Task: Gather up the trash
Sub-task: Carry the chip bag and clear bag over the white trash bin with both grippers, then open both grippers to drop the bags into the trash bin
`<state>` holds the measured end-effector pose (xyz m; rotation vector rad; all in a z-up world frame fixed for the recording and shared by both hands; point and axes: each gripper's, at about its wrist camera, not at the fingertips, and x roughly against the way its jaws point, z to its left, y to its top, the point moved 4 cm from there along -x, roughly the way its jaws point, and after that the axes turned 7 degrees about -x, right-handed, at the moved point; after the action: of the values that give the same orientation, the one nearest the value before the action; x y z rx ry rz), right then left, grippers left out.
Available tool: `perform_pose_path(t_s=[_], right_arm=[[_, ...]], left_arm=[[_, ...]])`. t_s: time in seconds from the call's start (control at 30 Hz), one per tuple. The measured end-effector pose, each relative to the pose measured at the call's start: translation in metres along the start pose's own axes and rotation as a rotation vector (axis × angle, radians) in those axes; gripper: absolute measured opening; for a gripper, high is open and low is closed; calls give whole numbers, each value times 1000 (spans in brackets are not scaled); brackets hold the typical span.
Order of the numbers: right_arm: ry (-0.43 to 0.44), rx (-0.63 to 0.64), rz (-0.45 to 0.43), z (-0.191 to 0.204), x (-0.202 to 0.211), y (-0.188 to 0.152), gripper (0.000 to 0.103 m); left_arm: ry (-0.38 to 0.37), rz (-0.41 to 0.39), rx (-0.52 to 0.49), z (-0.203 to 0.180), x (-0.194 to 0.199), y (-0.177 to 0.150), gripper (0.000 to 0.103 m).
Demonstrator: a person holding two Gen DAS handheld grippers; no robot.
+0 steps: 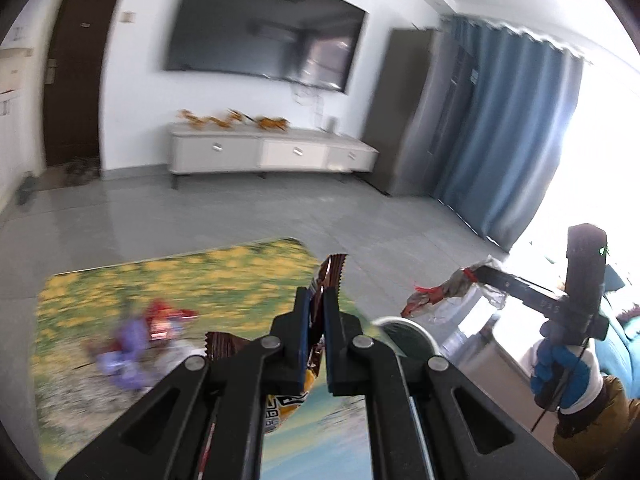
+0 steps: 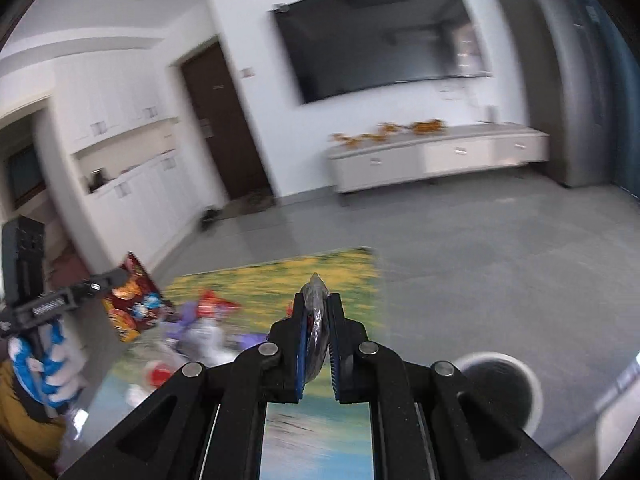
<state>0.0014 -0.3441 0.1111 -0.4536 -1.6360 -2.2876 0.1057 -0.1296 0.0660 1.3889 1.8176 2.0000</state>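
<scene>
Your left gripper [image 1: 316, 304] pinches a brown snack wrapper [image 1: 334, 270], frame ctr. Your right gripper [image 2: 317, 312] pinches a crumpled clear wrapper [image 2: 316, 286]; white bin [image 2: 500, 390] lower right.

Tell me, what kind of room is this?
Most likely a home living room: a big wall-mounted television above a low white media cabinet, blue curtains by a bright window, and a flowery mat on the tiled floor.

daylight, window [image 1: 600, 160] glare | motion blur | fisheye edges dark, bent
</scene>
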Motion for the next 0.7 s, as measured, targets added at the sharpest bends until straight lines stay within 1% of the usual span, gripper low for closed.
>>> perform_pose_path(t_s=[0.07, 0.1, 0.23, 0.3, 0.37, 0.4, 0.43, 0.6, 0.67, 0.7], right_arm=[[-72, -20, -4, -32, 6, -4, 9], [-104, -47, 3, -55, 6, -9, 9], [-189, -110, 42, -112, -1, -28, 11], [-218, -141, 71, -137, -11, -39, 11], [-250, -150, 92, -158, -19, -47, 12], [-258, -158, 104, -168, -25, -51, 12], [-262, -171, 116, -179, -32, -56, 12], [-278, -221, 149, -216, -60, -72, 12], [-282, -237, 159, -227, -66, -77, 13], [-284, -245, 166, -232, -72, -79, 16]], left_arm=[[-43, 38, -24, -29, -35, 7, 6], [-58, 55, -35, -42, -51, 9, 6], [-144, 139, -50, -99, -123, 16, 6], [-181, 180, -52, -127, -162, 17, 6], [-199, 211, -57, -150, -196, 16, 6], [-207, 223, -56, -158, -208, 15, 6], [-217, 247, -51, -169, -229, 13, 6], [-216, 317, -13, -186, -293, 1, 7], [-236, 342, 18, -190, -314, -5, 7], [-246, 354, 33, -191, -324, -8, 7]])
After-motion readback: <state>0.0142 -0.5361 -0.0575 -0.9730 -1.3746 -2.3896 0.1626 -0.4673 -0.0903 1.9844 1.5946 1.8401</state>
